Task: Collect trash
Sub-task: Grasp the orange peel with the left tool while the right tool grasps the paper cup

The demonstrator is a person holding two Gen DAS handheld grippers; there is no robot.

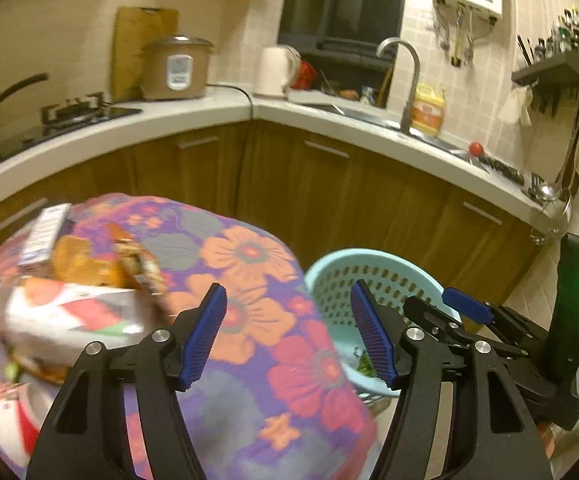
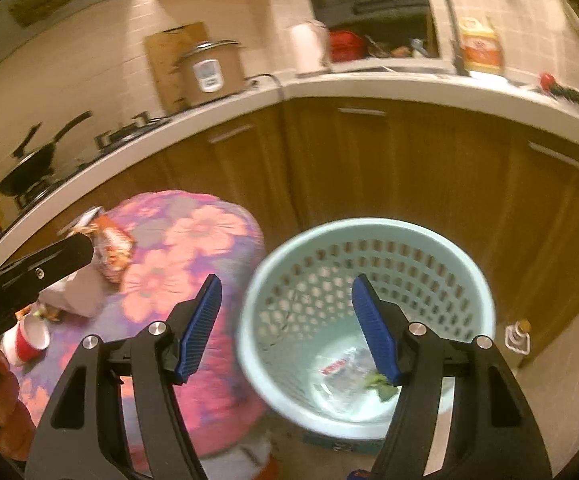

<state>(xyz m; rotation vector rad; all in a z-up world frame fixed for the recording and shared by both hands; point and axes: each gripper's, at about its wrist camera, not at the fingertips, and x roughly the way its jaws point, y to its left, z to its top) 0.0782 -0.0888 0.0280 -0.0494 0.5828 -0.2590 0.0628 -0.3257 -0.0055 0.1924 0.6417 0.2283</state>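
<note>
Both my grippers hang empty, jaws spread, nothing between the ribbed blue pads. My left gripper (image 1: 288, 334) sits over the right side of the flowered tablecloth (image 1: 249, 264); my right gripper (image 2: 285, 330) sits over the pale blue bin (image 2: 469, 280), which stands on the floor just right of the table.

Trash left on the table, far left: an orange snack wrapper (image 2: 111, 250), a white carton with red and green print (image 1: 69, 312), a small white box (image 1: 45, 236), and a red cup (image 2: 27, 344) lying on its side at the near left edge. In the bin already: a clear crinkled wrapper (image 2: 339, 372) and some green scraps (image 2: 381, 384).

Next step, as I judge it: swing left for another piece.
- Wrapper: thin, crinkly, slippery film. Pinch a fold, not the flat face.
- Carton: soft card; grip across a narrow edge, lightly.
- Cup: round, may roll. Close over the rim wall.
- Cloth is loose; stay above it so the pads don't drag a fold.

Bin wall is perforated plastic with a smooth rim; release well inside the rim.
</note>
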